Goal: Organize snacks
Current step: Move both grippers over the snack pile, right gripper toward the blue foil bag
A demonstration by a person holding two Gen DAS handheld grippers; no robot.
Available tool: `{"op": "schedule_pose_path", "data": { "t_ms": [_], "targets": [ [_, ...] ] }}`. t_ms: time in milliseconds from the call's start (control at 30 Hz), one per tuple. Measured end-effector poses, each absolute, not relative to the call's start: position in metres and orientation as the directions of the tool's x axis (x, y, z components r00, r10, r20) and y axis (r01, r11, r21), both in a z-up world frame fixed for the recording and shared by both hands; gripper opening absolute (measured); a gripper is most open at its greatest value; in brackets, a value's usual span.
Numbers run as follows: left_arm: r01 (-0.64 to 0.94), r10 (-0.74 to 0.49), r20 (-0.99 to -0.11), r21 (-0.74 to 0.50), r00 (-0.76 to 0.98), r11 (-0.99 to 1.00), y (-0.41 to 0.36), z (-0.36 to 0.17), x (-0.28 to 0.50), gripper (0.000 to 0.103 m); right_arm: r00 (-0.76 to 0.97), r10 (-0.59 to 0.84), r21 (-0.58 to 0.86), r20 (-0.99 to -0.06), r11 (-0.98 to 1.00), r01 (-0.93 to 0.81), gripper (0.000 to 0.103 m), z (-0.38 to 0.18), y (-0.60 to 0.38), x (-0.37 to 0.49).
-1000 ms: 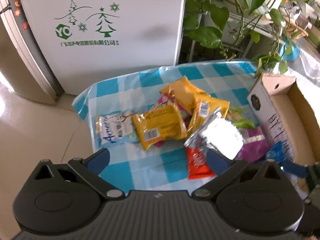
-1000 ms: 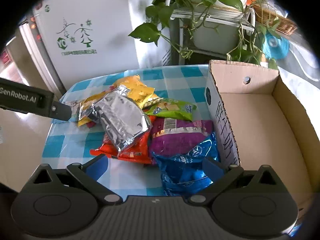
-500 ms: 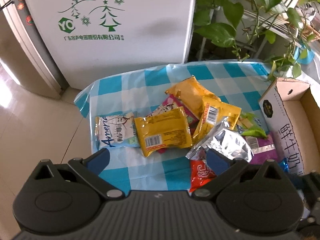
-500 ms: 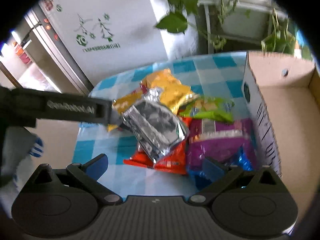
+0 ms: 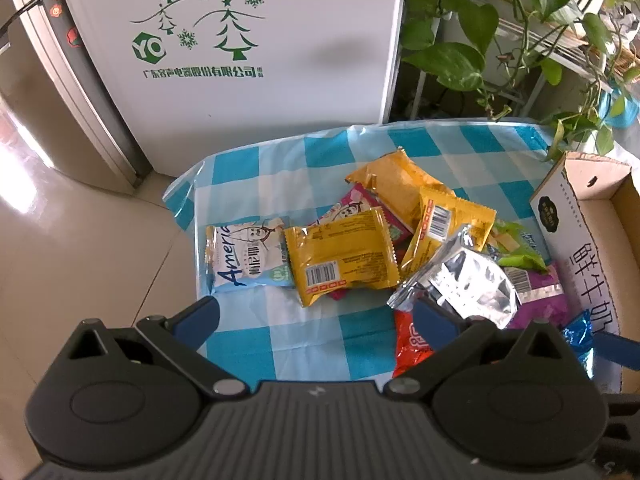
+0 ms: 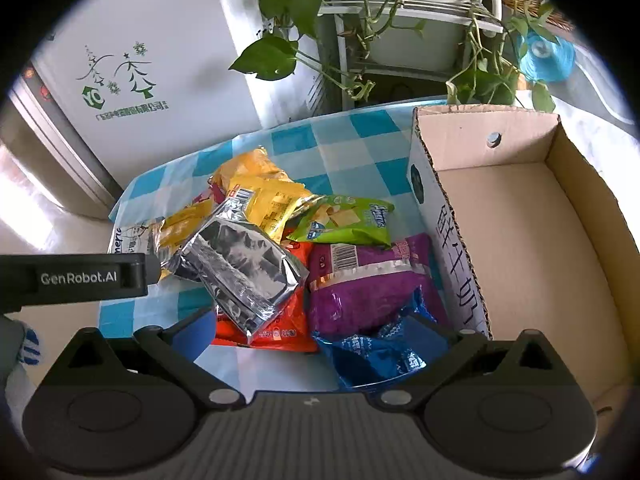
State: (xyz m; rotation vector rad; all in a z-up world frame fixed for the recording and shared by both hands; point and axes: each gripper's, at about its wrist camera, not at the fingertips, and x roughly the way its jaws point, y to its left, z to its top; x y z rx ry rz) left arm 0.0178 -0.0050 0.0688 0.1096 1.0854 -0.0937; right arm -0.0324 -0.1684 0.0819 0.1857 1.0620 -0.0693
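Several snack packs lie heaped on a blue checked tablecloth [image 5: 248, 168]: a white-blue pack [image 5: 244, 256], yellow packs [image 5: 344, 256], a silver foil pack [image 5: 464, 284] [image 6: 244, 268], a red pack [image 6: 276, 328], a green pack [image 6: 344, 224], a purple pack [image 6: 368, 288] and a blue pack [image 6: 376, 356]. My left gripper [image 5: 316, 316] is open, and its right finger sits at the silver pack's near corner. My right gripper [image 6: 308, 332] is open low over the red and blue packs. An open cardboard box [image 6: 520, 220] stands right of the heap with nothing inside.
A white appliance [image 5: 248, 40] with green tree print stands behind the table. Potted vines [image 6: 360, 20] hang over the table's far right. The left gripper's arm [image 6: 80, 278] reaches in from the left in the right wrist view. Tiled floor [image 5: 80, 240] lies left of the table.
The right wrist view swung left and came back towards the box. The left gripper shifted slightly, so the box slid right in its view. Both stayed open and no pack moved.
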Motion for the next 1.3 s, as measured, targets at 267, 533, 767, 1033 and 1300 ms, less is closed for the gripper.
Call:
{"op": "schedule_pose_path", "data": {
  "t_ms": [267, 533, 767, 1033, 1300],
  "targets": [
    [0.116, 0.031, -0.878, 0.098, 0.477, 0.988, -0.001, 0.066, 0.014, 0.102, 0.513, -0.017, 0.079, -0.858, 0.983, 0.165, 0.103, 0.083, -0.166, -0.031],
    [0.110, 0.064, -0.879, 0.130, 0.472, 0.985, 0.001, 0.060, 0.010, 0.102, 0.506, -0.070, 0.034, -0.859, 0.980, 0.195, 0.103, 0.083, -0.160, -0.027],
    [0.126, 0.083, -0.871, 0.163, 0.484, 0.979, -0.005, 0.057, 0.006, 0.102, 0.486, -0.121, -0.007, -0.866, 0.973, 0.229, 0.103, 0.077, -0.158, -0.022],
    [0.120, 0.107, -0.865, 0.189, 0.491, 0.975, -0.008, 0.055, 0.004, 0.102, 0.476, -0.139, -0.029, -0.868, 0.972, 0.232, 0.103, 0.074, -0.155, -0.021],
    [0.115, 0.111, -0.866, 0.190, 0.488, 0.975, -0.008, 0.054, 0.004, 0.101, 0.475, -0.151, -0.042, -0.867, 0.972, 0.232, 0.103, 0.075, -0.153, -0.020]
  ]
}}
